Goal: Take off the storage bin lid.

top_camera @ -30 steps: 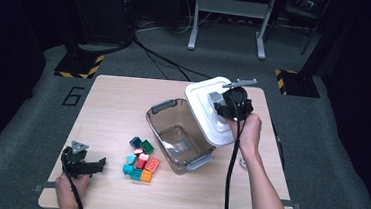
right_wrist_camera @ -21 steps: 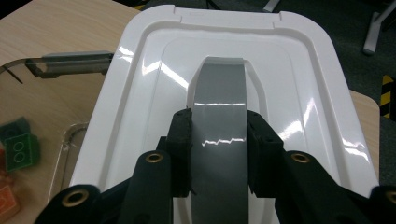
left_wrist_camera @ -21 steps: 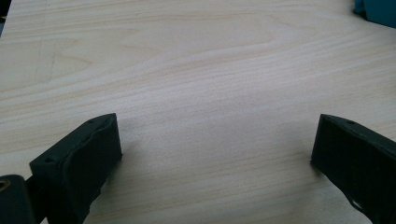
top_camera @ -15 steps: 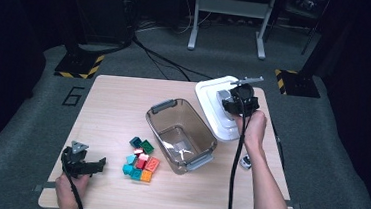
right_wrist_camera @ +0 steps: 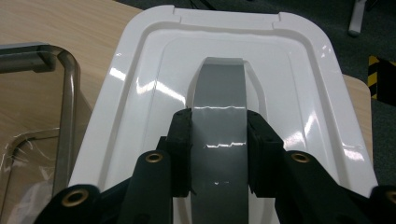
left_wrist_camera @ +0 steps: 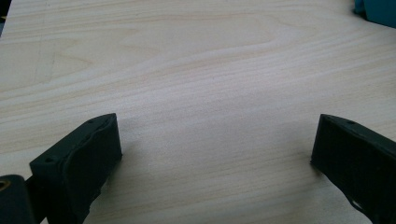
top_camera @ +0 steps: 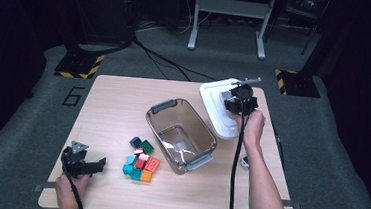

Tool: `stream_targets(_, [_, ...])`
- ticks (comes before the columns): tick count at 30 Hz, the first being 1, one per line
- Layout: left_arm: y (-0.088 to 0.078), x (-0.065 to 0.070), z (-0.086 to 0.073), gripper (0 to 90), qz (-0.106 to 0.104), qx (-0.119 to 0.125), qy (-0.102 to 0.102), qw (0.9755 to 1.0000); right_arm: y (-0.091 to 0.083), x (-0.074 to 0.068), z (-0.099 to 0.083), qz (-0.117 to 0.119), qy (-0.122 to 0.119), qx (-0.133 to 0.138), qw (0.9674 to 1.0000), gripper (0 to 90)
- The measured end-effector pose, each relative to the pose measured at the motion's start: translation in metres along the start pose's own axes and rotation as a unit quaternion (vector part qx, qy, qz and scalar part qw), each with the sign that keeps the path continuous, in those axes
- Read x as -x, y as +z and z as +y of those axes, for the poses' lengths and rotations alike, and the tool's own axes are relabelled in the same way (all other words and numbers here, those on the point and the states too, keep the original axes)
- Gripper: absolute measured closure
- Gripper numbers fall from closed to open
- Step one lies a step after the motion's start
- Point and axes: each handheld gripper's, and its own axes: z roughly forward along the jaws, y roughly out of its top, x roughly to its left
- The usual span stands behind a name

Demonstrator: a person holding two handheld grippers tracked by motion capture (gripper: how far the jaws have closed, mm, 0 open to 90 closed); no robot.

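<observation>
High view: table (top_camera: 123, 109) edge reads "6".

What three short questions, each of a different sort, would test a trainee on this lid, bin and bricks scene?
1. True or false: the right gripper has its fingers shut on the grey handle of the white lid.
2. What lies in the clear bin: A bricks, B nothing?
3. Which gripper rests open on the table near the toy bricks?

Key: 1 true; 2 B; 3 the left gripper.
</observation>
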Motion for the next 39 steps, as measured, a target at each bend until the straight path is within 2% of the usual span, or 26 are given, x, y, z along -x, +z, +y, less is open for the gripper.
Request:
stream_targets(8, [0.0, 0.0, 0.0, 1.5, -0.002, -0.003, 0.0, 1.0, 0.014, 0.007, -0.003, -0.01, 0.015, -0.001, 0.9998, 66.9])
stream_targets(18, [0.0, 0.0, 0.0, 1.5, -0.002, -0.003, 0.001, 1.0, 0.035, 0.007, -0.012, -0.022, -0.001, -0.011, 0.9997, 66.9])
stream_targets(20, [0.0, 0.0, 0.0, 1.5, -0.002, -0.003, 0.001, 1.0, 0.042, 0.006, -0.015, -0.023, 0.006, -0.014, 0.9996, 66.9])
stream_targets(27, [0.0, 0.0, 0.0, 1.5, -0.002, -0.003, 0.001, 1.0, 0.058, 0.006, -0.024, -0.018, 0.005, -0.021, 0.9996, 66.8])
stream_targets(28, [0.0, 0.0, 0.0, 1.5, -0.002, -0.003, 0.0, 1.0, 0.062, 0.007, -0.027, -0.01, 0.016, -0.025, 0.9995, 66.7])
stream_targets(30, [0.0, 0.0, 0.0, 1.5, -0.001, -0.001, 0.001, 1.0, 0.065, 0.007, -0.03, -0.009, 0.025, -0.026, 0.9993, 66.8])
stream_targets(32, [0.0, 0.0, 0.0, 1.5, -0.002, -0.003, 0.001, 1.0, 0.068, 0.008, -0.032, -0.008, 0.025, -0.027, 0.9993, 66.7])
stream_targets(39, [0.0, 0.0, 0.0, 1.5, -0.002, -0.003, 0.001, 1.0, 0.079, 0.009, -0.045, 0.005, 0.054, -0.031, 0.998, 66.6])
